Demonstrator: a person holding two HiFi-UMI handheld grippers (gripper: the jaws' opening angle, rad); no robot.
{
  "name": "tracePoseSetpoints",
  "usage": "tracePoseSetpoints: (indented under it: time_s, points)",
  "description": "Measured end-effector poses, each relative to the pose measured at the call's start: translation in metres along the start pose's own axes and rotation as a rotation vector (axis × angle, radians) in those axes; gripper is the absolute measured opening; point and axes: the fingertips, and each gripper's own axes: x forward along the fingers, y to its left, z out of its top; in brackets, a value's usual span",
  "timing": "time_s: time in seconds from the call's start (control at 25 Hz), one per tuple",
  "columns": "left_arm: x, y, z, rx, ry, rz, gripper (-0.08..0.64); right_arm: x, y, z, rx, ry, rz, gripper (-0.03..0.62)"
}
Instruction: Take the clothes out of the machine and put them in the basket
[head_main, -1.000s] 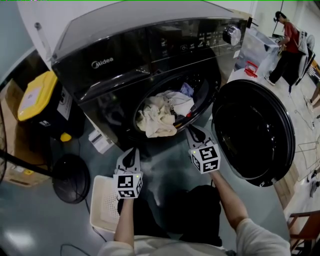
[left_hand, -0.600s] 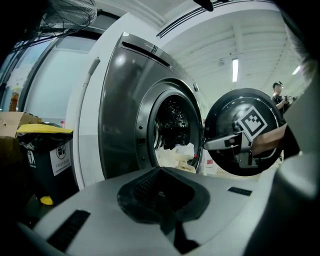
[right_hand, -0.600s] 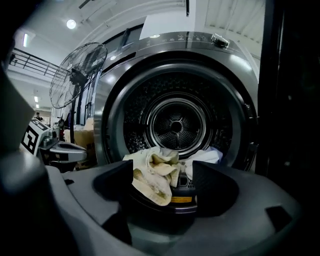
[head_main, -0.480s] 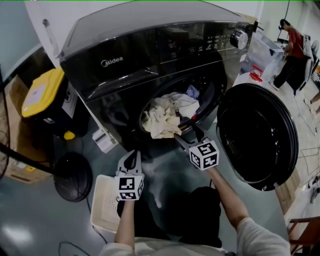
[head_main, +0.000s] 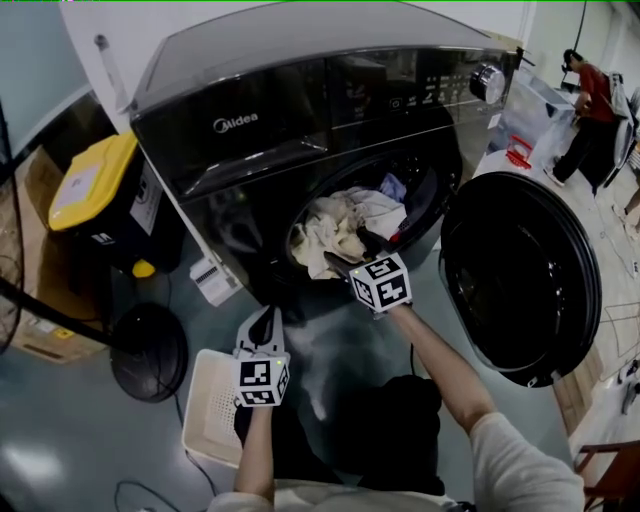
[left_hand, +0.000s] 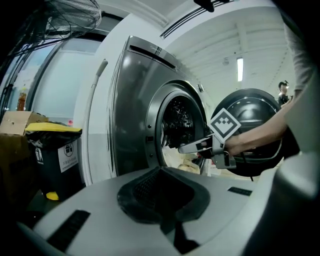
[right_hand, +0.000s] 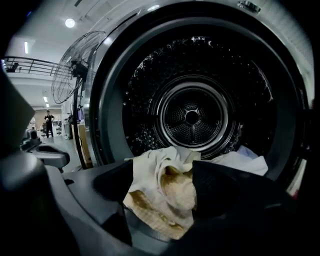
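The dark front-loading washing machine (head_main: 300, 110) stands with its round door (head_main: 520, 280) swung open to the right. A heap of cream and white clothes (head_main: 335, 225) fills the mouth of the drum (right_hand: 192, 117). My right gripper (head_main: 347, 248) is at the opening; its jaws have just been opening and stand wide. The cream cloth (right_hand: 165, 200) lies between them, and the pads are not pressing on it. A white cloth (right_hand: 240, 162) lies behind it to the right. My left gripper (head_main: 264, 318) is shut and empty, low above the white basket (head_main: 210, 400).
A black bin with a yellow lid (head_main: 95, 185) stands left of the machine, with a floor fan (head_main: 148, 352) in front of it. The open door takes up the right side. A person (head_main: 590, 90) stands far off at the back right.
My right gripper has moved from below the door opening up to the clothes, and its jaws have spread apart. The left gripper has stayed over the basket.
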Motion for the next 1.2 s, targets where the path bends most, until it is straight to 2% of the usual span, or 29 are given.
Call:
tracePoseSetpoints:
  time_s: [0.16, 0.4, 0.64, 0.8, 1.04, 1.2]
  points:
    - [-0.005, 0.000, 0.000, -0.005, -0.005, 0.009, 0.018, 0.023, 0.000, 0.006, -0.021, 0.038, -0.004, 0.364]
    - [-0.015, 0.006, -0.005, 0.003, 0.009, 0.030, 0.018, 0.048, -0.005, -0.007, -0.035, 0.129, -0.028, 0.365]
    - [-0.024, 0.010, 0.002, 0.014, -0.005, 0.036, 0.018, 0.064, -0.003, -0.025, 0.024, 0.183, -0.024, 0.364]
    - [-0.030, 0.013, 0.006, 0.021, -0.010, 0.043, 0.018, 0.068, -0.002, -0.036, 0.028, 0.203, -0.034, 0.362]
    - [-0.036, 0.016, 0.006, 0.019, -0.013, 0.047, 0.018, 0.069, 0.006, -0.039, 0.002, 0.219, -0.023, 0.277]
    - [-0.036, 0.017, 0.004, 0.008, -0.015, 0.048, 0.018, 0.067, 0.017, -0.042, -0.101, 0.239, -0.017, 0.158]
